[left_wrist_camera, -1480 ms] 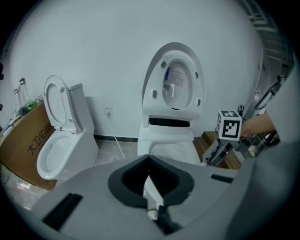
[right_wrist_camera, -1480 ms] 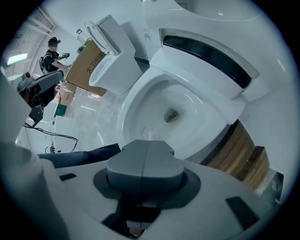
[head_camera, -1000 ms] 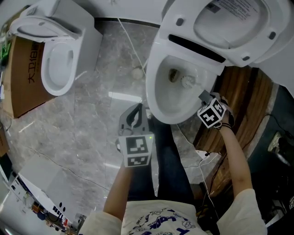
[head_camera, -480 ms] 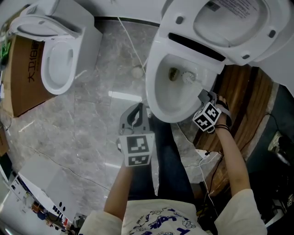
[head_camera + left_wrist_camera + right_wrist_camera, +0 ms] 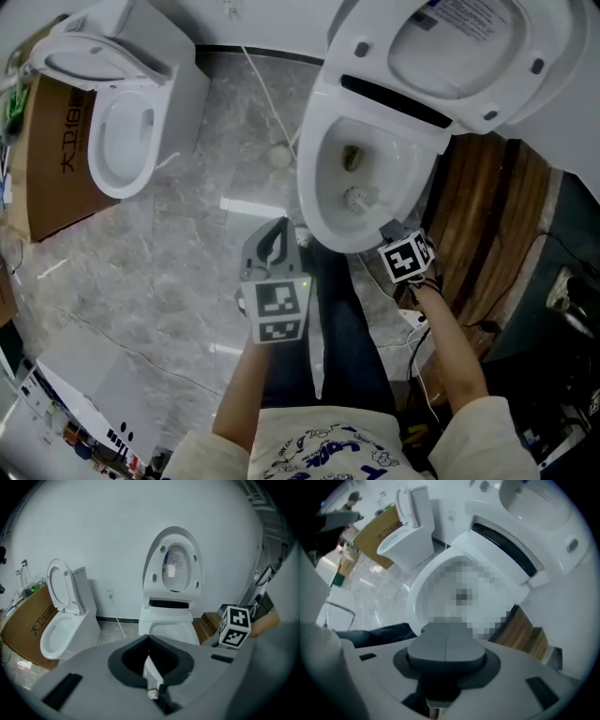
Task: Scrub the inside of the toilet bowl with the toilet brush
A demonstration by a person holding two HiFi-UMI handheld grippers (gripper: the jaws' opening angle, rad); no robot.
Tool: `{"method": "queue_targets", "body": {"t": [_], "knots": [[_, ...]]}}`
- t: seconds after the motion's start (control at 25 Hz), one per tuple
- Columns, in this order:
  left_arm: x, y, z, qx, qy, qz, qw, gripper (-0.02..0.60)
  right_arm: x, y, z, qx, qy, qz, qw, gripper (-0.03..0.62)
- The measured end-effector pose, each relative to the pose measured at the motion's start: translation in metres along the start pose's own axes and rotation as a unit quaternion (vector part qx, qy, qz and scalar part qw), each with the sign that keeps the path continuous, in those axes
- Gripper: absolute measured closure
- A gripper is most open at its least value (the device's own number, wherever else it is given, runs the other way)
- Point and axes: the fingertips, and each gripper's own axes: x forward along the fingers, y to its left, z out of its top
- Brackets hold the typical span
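Marble floor [image 5: 169, 272], two toilets [image 5: 117, 131] — one toilet brush [image 5: 354, 197] in the right bowl [image 5: 323, 202]. Right gripper [image 5: 390, 231] pinches it; left gripper [image 5: 277, 236] pressed together.

Toilet [image 5: 315, 192], cardboard box [image 5: 52, 178] on marble floor [image 5: 178, 272]

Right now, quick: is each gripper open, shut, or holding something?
Left gripper: shut, holding nothing.
Right gripper: shut on the toilet brush, whose head is inside the toilet bowl.
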Motion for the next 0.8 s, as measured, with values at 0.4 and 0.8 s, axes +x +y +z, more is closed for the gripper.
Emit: {"method": "queue_targets", "body": {"t": [0.4,0.8], "knots": [[-0.017,0.001,0.010,-0.011,-0.019,-0.001,0.9998,0.580,-0.020,0.040,0.017,0.192,-0.048,0.067,0.978,0.425],[-0.049,0.021,0.048,-0.027,-0.057,0.010,0.9980,0.580,-0.100,0.035,0.047,0.211,-0.134,-0.002,0.968,0.425]]}}
